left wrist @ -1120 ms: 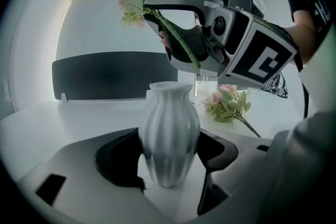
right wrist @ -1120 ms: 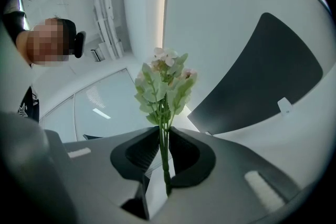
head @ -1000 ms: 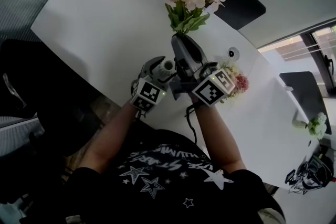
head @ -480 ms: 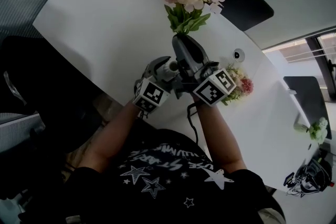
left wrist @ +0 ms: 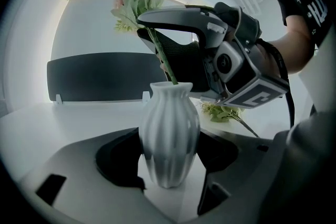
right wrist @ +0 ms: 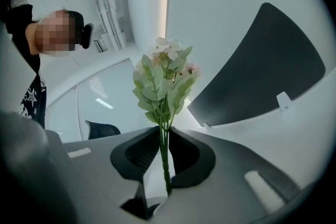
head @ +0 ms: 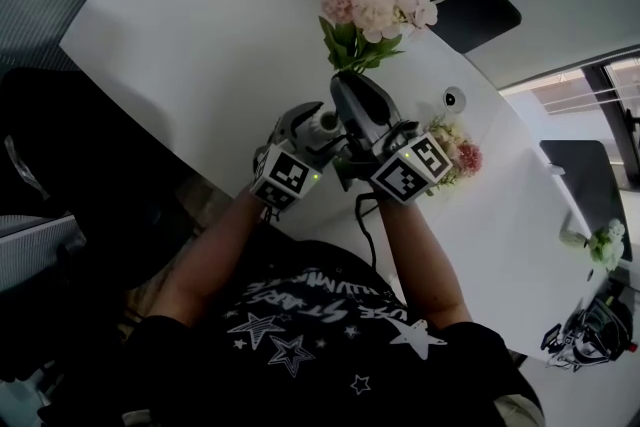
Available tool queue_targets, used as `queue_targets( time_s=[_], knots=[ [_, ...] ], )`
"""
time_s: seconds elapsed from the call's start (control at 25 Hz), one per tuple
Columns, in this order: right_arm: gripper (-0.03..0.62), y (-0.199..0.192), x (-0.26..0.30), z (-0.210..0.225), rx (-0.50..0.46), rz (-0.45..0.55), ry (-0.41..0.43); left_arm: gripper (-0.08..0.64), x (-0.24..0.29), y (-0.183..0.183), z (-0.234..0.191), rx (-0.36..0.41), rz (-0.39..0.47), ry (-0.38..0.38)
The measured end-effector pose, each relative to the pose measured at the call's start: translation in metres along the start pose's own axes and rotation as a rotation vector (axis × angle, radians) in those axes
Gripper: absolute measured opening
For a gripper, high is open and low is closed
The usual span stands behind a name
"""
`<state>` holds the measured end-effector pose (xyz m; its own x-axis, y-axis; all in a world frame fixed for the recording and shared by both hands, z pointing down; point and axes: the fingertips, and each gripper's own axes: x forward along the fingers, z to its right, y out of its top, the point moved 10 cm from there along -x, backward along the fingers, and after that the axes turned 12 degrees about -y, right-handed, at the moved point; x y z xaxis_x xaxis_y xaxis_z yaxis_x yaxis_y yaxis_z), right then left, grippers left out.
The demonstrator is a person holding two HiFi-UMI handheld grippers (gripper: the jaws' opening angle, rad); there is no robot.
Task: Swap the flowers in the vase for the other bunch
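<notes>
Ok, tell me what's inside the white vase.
Green stems of the pink bunch enter the mouth of the white vase, clamped above it by the right tongs. The opaque wall hides their lower ends and any water.

The pink bunch (head: 378,0) stands in the upright white ribbed vase (left wrist: 169,134); the other bunch (head: 455,155) lies nearby.

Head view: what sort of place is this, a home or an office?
Probably an office or meeting room: a long white table, a dark chair back at its far edge, and a small round camera-like device on the tabletop.
</notes>
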<state>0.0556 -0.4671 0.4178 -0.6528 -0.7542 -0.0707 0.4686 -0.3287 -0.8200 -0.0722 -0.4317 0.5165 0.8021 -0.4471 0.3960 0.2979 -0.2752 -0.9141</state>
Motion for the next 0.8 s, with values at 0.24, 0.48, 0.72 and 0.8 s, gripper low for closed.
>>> queue_targets(
  time_s=[0.24,0.48,0.72,0.8],
  knots=[
    [0.057,-0.001,-0.004,-0.003,-0.073,-0.051,-0.005,0.304,0.001,0.011,-0.008,0.003,0.008,-0.013],
    [0.058,-0.029,-0.042,0.003,-0.186,-0.113,-0.007,0.304,0.013,-0.015,0.019,-0.018,0.023,-0.006],
    [0.061,-0.04,-0.047,0.004,-0.272,-0.154,-0.046,0.304,0.013,-0.017,0.016,-0.004,0.035,-0.004],
    [0.063,-0.047,-0.048,0.003,-0.301,-0.184,-0.058,0.304,0.011,-0.019,0.014,-0.017,0.049,-0.006]
  ],
)
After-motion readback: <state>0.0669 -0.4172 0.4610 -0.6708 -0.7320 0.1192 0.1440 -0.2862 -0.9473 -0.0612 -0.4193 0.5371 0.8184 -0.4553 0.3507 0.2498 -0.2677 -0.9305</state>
